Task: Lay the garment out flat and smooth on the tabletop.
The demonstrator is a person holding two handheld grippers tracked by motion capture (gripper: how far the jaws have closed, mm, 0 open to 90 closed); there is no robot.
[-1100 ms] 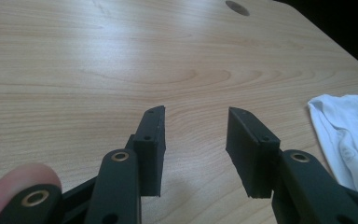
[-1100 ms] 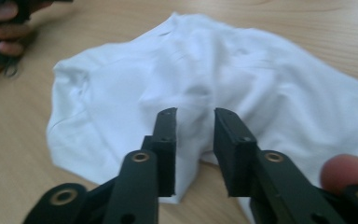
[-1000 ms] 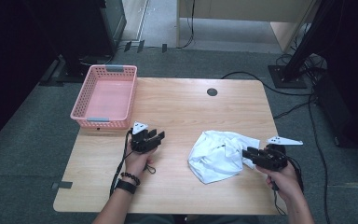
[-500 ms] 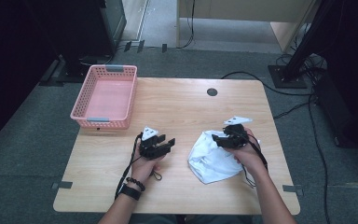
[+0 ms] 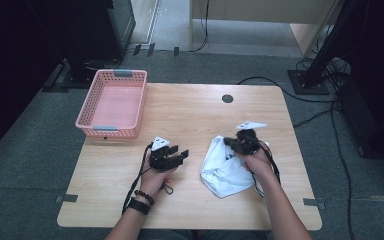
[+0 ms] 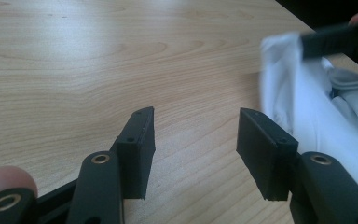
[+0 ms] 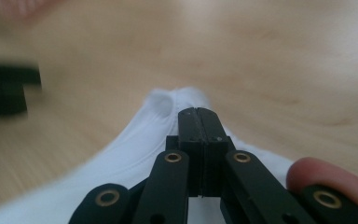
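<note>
Two grippers: both over the table (image 5: pixel 190 115), one per hand.
High view, cloth: white cloth (image 5: pixel 225 170) crumpled on the table's right half; its far edge hidden under the right gripper (image 5: pixel 230 144).
High view, left gripper (image 5: pixel 180 154): apart from the cloth, over bare wood.
High view, basket (image 5: pixel 86 127): pink, at the table's left far corner, nothing in it.
Left gripper view: jaws about half apart, having just widened a little, nothing between them; cloth at right, blurred.
Right gripper view: jaws just snapped together, closed flush over the cloth; whether any fabric is pinched, cannot tell.
</note>
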